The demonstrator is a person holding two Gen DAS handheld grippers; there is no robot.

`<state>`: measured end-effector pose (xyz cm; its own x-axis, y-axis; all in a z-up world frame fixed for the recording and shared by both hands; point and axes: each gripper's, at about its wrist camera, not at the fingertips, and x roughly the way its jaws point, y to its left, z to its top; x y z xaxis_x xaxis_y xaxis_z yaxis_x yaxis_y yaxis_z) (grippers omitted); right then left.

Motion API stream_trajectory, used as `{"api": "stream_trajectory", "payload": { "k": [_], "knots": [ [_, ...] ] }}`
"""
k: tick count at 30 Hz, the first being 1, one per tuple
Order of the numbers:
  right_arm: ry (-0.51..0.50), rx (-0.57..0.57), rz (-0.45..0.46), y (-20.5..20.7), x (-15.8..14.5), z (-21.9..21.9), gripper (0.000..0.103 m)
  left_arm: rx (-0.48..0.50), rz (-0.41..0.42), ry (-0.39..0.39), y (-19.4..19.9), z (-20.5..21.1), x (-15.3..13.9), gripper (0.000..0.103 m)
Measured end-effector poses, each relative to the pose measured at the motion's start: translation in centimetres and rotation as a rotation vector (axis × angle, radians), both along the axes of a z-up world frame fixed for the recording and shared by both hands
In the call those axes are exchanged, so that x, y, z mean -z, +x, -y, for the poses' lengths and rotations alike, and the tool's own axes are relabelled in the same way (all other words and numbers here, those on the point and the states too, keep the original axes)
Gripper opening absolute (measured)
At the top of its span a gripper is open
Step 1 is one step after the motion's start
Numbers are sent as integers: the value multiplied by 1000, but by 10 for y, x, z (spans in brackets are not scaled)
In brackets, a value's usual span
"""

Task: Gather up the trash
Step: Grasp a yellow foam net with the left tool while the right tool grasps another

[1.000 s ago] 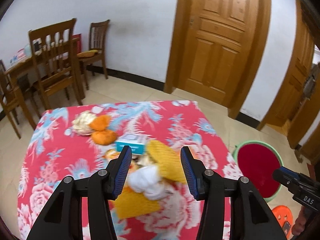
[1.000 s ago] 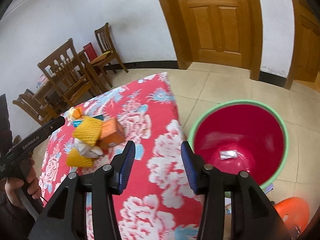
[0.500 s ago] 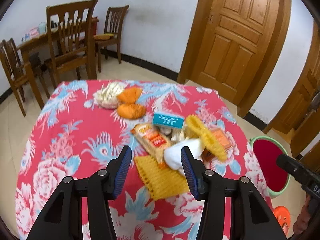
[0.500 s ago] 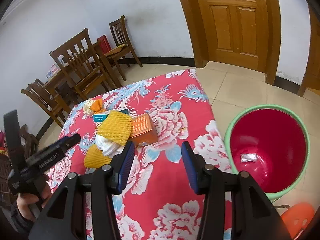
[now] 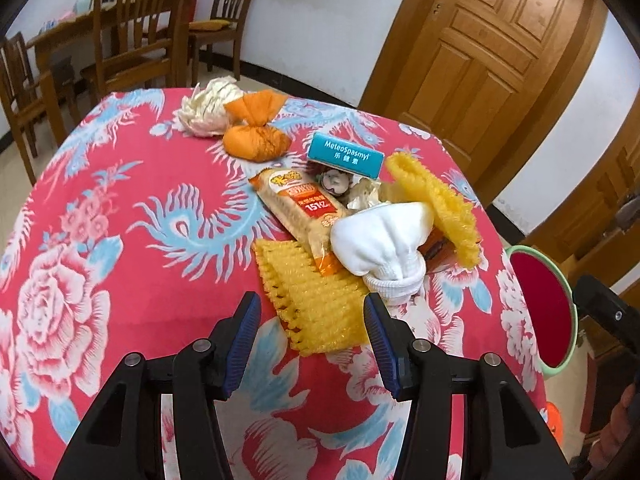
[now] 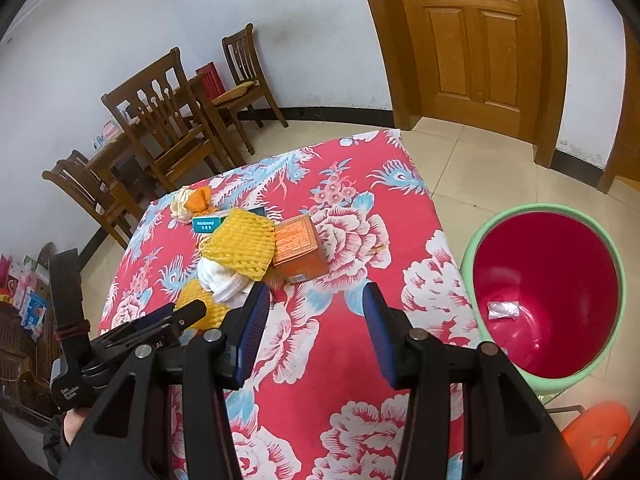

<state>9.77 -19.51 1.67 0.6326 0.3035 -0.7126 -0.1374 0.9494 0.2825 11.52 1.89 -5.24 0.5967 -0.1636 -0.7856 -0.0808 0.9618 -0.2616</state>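
Left gripper (image 5: 311,320) hangs over the flowered worktop (image 5: 120,208), fingers apart and empty, the near yellow foam net (image 5: 316,300) lying on the cloth just beyond and between the tips. The rest of the trash is heaped behind it: a white sock (image 5: 384,240), a snack packet (image 5: 304,208), a teal box (image 5: 346,155), a second foam net (image 5: 436,208) leaning up, and an orange tied bag (image 5: 258,136) beside a cream wad (image 5: 208,108). An orange box (image 6: 300,248) is mostly hidden here; the right view shows it clearly. Right gripper (image 6: 314,308) has its fingers apart, nothing between them, over bare cloth. The bin (image 6: 600,364) stands on the floor beside the worktop, a silvery scrap (image 6: 503,310) inside, too small to identify.
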Motion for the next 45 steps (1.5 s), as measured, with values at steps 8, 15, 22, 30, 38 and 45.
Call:
{"api": "stream_trajectory", "payload": {
  "k": [8,15,22,30,38,45],
  "knots": [
    [-6,-7,-11,1,4,-5,49,14,-18,-73,7,-3,10,29],
    [-13,-25,-15,1,4,-14,49,21,14,-113,0,-11,4,12],
    [-13,-64,-20,5,6,-32,50,-24,97,-73,-18,-30,-22,12],
    [-3,-123,-39,15,14,-64,50,-99,159,-42,-35,-61,-40,11],
    [31,-144,-82,39,31,-92,52,-133,178,-52,-43,-80,-42,11],
    [83,-116,-138,58,49,-100,52,-138,166,-68,-42,-87,-34,11]
  ]
}}
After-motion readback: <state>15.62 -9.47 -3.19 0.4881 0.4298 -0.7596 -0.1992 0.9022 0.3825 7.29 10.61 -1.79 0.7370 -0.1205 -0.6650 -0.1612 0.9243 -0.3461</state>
